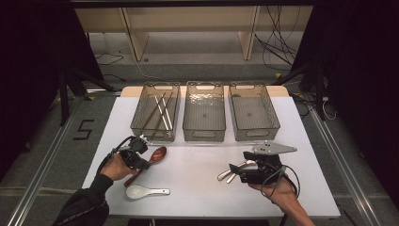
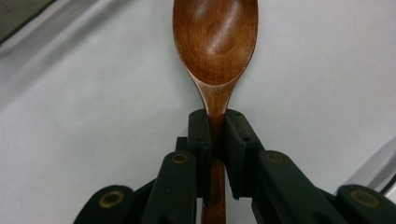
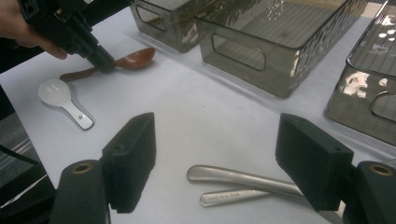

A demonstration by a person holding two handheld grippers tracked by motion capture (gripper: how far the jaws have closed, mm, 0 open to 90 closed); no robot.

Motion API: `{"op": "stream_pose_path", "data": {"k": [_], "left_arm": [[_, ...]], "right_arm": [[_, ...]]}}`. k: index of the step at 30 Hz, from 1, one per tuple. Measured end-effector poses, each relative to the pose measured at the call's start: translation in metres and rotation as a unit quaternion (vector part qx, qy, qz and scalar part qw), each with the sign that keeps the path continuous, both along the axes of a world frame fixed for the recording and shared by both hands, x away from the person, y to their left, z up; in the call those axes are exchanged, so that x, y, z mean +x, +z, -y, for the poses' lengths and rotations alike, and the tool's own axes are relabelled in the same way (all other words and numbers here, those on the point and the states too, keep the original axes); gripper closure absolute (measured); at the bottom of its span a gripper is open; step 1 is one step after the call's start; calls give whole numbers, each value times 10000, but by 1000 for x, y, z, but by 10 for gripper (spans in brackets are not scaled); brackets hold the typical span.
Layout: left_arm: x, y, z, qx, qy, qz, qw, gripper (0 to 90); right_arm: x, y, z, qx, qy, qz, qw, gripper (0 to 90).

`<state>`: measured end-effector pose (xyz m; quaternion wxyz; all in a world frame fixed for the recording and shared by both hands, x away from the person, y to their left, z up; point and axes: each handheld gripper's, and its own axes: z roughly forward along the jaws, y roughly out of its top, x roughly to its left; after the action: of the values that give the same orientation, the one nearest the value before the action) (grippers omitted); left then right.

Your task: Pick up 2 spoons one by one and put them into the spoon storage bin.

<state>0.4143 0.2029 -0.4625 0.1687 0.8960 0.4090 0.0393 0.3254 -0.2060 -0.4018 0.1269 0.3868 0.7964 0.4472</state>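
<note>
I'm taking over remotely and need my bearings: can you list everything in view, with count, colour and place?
table: one, white top, bearing all the items.
bins: three, smoky clear plastic, in a row at the far side: left bin, middle bin, right bin.
chopsticks: several, brown and white, inside the left bin.
wooden spoon: one, brown, near left of the table, handle clamped in the left gripper.
soup spoon: one, white, lying at the near left edge.
metal handles: two, silver, lying side by side between the right gripper's jaws, untouched.
left gripper: black, shut on the wooden spoon.
right gripper: black, open.
hands: two, left hand and right hand.
</note>
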Motion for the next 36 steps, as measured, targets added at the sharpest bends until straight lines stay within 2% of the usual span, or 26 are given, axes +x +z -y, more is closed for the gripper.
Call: {"op": "stream_pose_path", "data": {"k": [5, 9, 13, 25, 29, 36], "left_arm": [[-1, 7, -2, -138, 44, 144, 9998, 813], [-2, 15, 0, -169, -34, 280, 9995, 812], [-4, 21, 4, -306, -57, 423, 9986, 812], [-5, 29, 6, -482, -109, 596, 9970, 812], [-6, 35, 7, -636, -100, 716, 9954, 812], [-6, 42, 13, -1057, -57, 896, 9903, 812]], "right_arm": [[0, 0, 0, -1, -1, 2, 10000, 298], [0, 0, 0, -1, 1, 4, 10000, 298], [0, 0, 1, 12, 3, 5, 10000, 298], [0, 0, 1, 17, 2, 1, 10000, 298], [1, -1, 0, 16, -5, -4, 10000, 298], [1, -1, 0, 6, 2, -3, 10000, 298]]}}
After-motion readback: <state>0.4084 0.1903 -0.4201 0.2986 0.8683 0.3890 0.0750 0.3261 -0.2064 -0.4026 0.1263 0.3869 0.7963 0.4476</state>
